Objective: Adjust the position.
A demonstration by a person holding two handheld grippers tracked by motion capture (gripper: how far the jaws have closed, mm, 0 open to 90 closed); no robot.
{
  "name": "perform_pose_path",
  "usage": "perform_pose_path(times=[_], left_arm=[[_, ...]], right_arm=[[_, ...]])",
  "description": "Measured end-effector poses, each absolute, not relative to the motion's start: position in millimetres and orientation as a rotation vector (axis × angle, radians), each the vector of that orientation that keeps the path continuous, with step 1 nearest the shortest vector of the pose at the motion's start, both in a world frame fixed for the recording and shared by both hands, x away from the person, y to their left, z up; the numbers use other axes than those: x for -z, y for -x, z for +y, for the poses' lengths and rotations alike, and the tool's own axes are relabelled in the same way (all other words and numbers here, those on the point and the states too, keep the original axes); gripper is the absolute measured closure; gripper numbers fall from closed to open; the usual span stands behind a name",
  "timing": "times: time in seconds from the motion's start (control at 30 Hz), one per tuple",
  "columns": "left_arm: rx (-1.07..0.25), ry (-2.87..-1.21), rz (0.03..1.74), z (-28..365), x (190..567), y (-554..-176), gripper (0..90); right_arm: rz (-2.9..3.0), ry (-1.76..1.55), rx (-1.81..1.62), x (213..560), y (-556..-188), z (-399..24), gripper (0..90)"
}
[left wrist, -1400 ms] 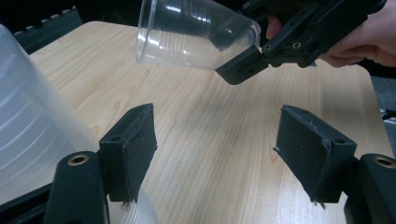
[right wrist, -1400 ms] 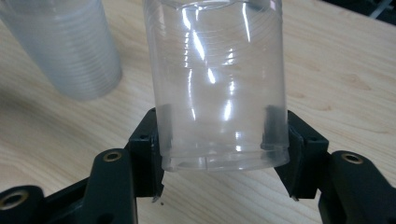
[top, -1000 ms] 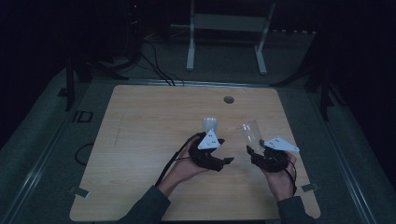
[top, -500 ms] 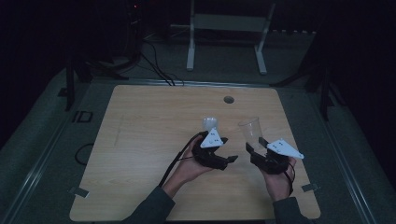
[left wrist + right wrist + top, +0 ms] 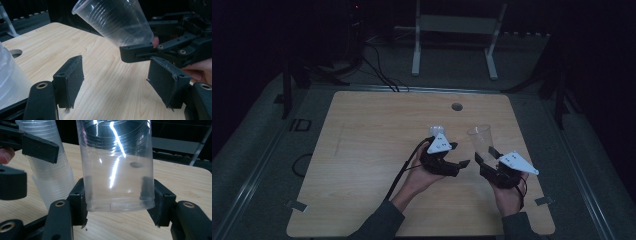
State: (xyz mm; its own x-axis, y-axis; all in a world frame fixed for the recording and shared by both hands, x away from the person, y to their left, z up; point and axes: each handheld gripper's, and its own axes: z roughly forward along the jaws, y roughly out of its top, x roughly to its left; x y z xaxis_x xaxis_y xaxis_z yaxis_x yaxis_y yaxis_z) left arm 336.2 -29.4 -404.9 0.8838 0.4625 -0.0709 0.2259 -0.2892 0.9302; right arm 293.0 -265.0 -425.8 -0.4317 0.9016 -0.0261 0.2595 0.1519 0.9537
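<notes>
Dark room all around, and a light wooden table (image 5: 362, 165) sits under my hands. My right gripper (image 5: 117, 202) pinches a clear cup (image 5: 116, 167) near its bottom, one pad on each side, and lifts it off the wood. My left gripper (image 5: 120, 82) has its jaws spread partway with nothing between them. A stack of cups (image 5: 50, 177) stands just beside it. To do this well, I think I should squeeze softly so the thin cup does not crumple.
</notes>
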Motion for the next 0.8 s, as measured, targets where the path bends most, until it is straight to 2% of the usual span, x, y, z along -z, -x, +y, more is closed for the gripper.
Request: perform_pose_path(times=[0.23,0.8], left_arm=[[-0.272,-1.853,0.559,-30.7,406.7,-340.1,28.1],[-0.228,-1.789,0.612,-40.9,402.3,-342.6,24.0]], right_arm=[[1.788,-1.108,-1.313,427.4,-291.6,-263.9,42.3],[1.738,-1.082,-1.343,428.6,-285.7,-262.3,42.3]])
